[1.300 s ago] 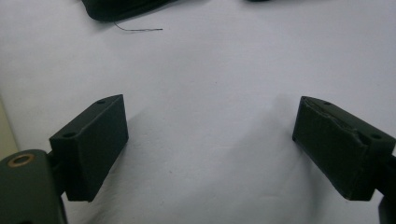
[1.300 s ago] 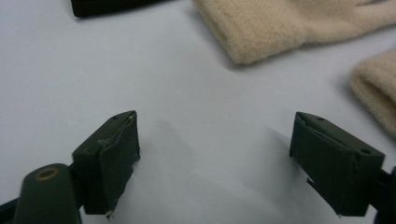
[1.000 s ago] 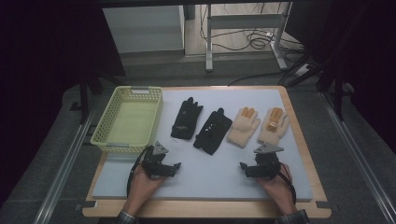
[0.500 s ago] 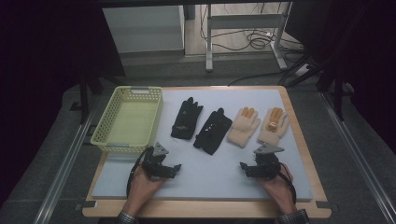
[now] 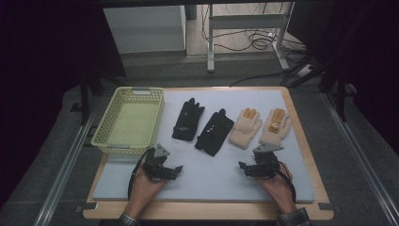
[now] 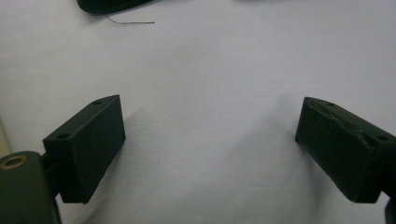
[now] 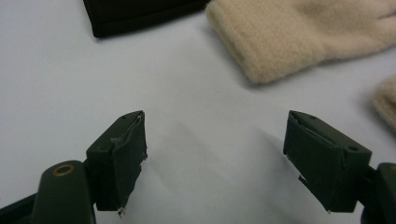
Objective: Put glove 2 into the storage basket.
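Observation:
Two black gloves [image 5: 188, 119] [image 5: 215, 132] and two cream gloves with orange fingertips [image 5: 246, 127] [image 5: 276, 126] lie in a row on the pale mat [image 5: 207, 181]. My left gripper [image 5: 175, 172] rests near the mat's front left, open, nothing between its jaws. My right gripper [image 5: 243, 168] rests near the front right, open and empty too. In the left gripper view, the gripper [image 6: 210, 140] faces bare mat, with a black glove's cuff [image 6: 112, 4] at the top edge. In the right gripper view, the gripper [image 7: 215, 154] faces a black cuff [image 7: 140, 14] and a cream cuff [image 7: 285, 42].
A pale yellow-green plastic basket [image 5: 106, 137] stands at the mat's left, with nothing inside. The mat lies on a wooden table [image 5: 310, 155]. Metal rails run along both sides, and table legs with cables stand on the floor beyond the far edge.

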The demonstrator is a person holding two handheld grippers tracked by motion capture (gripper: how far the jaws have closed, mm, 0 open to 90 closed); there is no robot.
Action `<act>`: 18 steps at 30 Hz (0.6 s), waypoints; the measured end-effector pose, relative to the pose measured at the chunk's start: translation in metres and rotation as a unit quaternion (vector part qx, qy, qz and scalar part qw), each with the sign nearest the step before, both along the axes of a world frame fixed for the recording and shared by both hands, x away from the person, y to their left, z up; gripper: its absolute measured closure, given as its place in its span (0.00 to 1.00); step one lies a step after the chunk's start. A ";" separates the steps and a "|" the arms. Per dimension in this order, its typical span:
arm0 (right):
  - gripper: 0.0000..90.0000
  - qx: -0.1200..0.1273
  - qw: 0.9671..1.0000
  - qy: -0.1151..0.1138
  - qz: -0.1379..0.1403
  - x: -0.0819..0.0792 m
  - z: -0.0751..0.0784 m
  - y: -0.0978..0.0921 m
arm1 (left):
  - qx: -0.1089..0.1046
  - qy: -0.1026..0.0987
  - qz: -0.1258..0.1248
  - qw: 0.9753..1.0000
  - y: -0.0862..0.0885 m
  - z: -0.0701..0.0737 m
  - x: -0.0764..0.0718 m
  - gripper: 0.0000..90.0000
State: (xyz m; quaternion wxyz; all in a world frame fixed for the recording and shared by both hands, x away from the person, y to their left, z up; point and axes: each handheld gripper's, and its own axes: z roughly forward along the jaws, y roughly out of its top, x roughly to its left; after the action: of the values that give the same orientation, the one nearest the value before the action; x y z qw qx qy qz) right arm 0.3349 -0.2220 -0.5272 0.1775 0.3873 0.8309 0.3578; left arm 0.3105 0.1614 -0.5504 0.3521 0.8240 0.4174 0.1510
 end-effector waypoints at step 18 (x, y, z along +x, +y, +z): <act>0.30 0.009 1.000 -0.003 0.022 0.029 0.017 0.032 | -0.001 0.000 0.000 1.000 0.000 0.000 0.000 0.09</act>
State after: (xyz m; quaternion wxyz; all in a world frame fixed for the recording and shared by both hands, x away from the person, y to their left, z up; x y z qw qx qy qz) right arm 0.3638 -0.1903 -0.5100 0.1682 0.3695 0.8354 0.3704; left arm 0.3106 0.1615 -0.5505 0.3532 0.8233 0.4179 0.1507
